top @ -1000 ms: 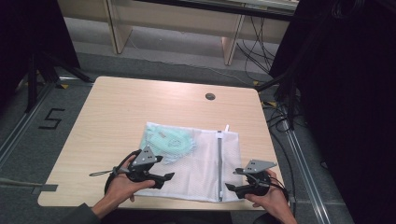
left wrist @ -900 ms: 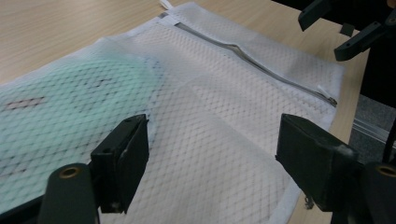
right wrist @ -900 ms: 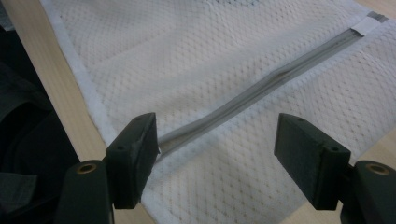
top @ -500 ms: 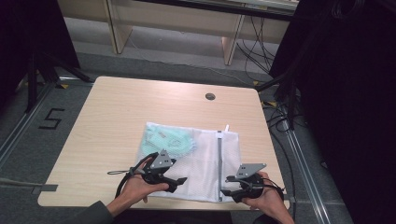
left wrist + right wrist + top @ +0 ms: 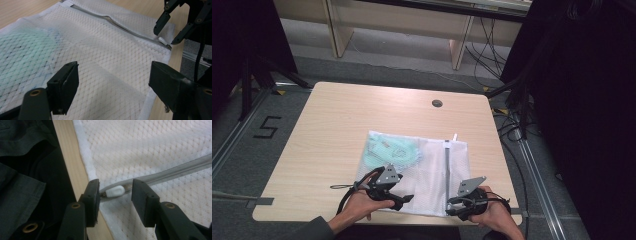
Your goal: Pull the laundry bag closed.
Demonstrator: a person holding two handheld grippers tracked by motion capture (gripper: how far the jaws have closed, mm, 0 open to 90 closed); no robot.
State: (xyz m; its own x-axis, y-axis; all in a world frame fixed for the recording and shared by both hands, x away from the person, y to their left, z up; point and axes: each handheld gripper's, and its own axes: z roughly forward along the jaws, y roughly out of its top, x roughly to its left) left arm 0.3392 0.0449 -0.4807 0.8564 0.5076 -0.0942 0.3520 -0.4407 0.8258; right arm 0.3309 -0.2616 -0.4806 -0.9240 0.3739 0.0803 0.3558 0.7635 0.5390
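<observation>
White mesh bag [image 5: 427,170] on a pale wood-grain table [image 5: 337,125].
The bag's weave forms a diamond net; a mint-green cloth [image 5: 392,150] shows through it, its zip [image 5: 446,170] is grey with a white pull [image 5: 114,191], and both grippers' jaws are black.

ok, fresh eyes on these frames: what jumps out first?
A white mesh laundry bag lies flat on the table's near half, something mint green showing through its left part. The right tool has its jaws open around the bag's white zipper pull at the near edge. The left tool hovers open over the mesh.

Even light; edges perhaps soft.
</observation>
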